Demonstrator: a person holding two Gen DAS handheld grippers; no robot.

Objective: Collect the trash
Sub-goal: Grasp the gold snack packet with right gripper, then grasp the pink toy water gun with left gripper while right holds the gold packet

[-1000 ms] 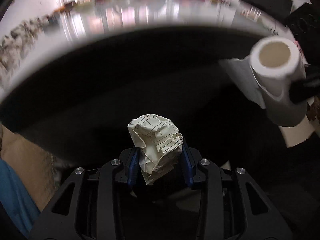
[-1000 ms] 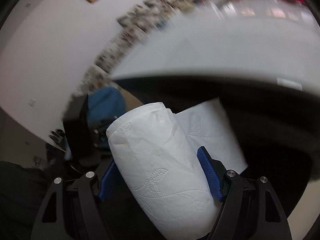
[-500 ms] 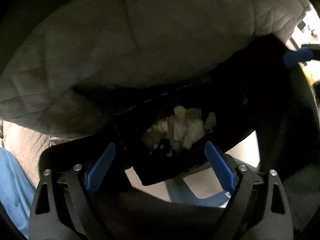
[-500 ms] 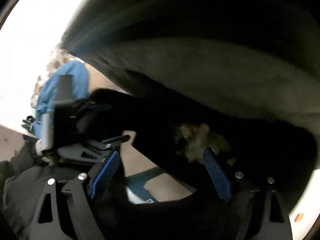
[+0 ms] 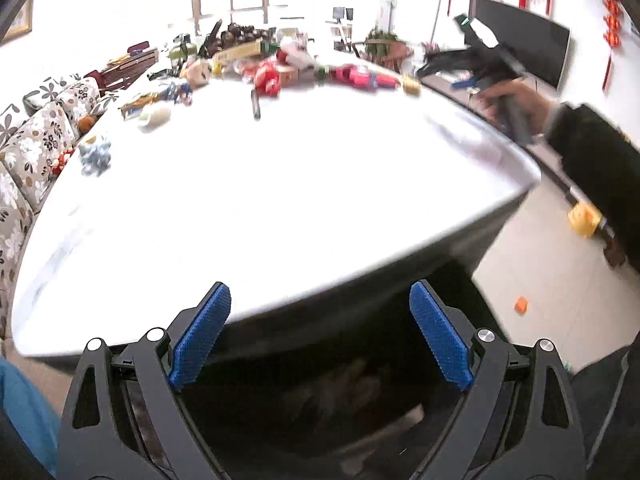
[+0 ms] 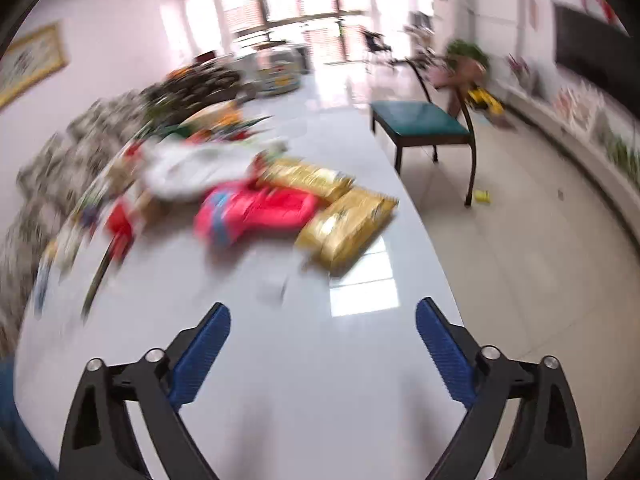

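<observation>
Now Both Tools Empty Above the Counter

Half a second ago both tools pointed down into a dark bin with pale scraps at its bottom; a second ago the left clamped a crumpled paper ball and the right a toilet roll. Neither piece is in their grip any more. The left tool (image 5: 320, 340) stands with its blue pads wide apart, nothing between them, hanging over the near edge of the white counter (image 5: 260, 200). Below that edge sits the black bin (image 5: 340, 400), its inside dim, with faint pale shapes that I cannot make out clearly. The right tool (image 6: 322, 348) is likewise spread and empty, out over the counter surface. Ahead of it lie two gold packets (image 6: 348, 224) and a red packet (image 6: 256, 208), blurred, touching one another. A small white scrap (image 6: 274, 284) lies nearer, apart from them.
</observation>
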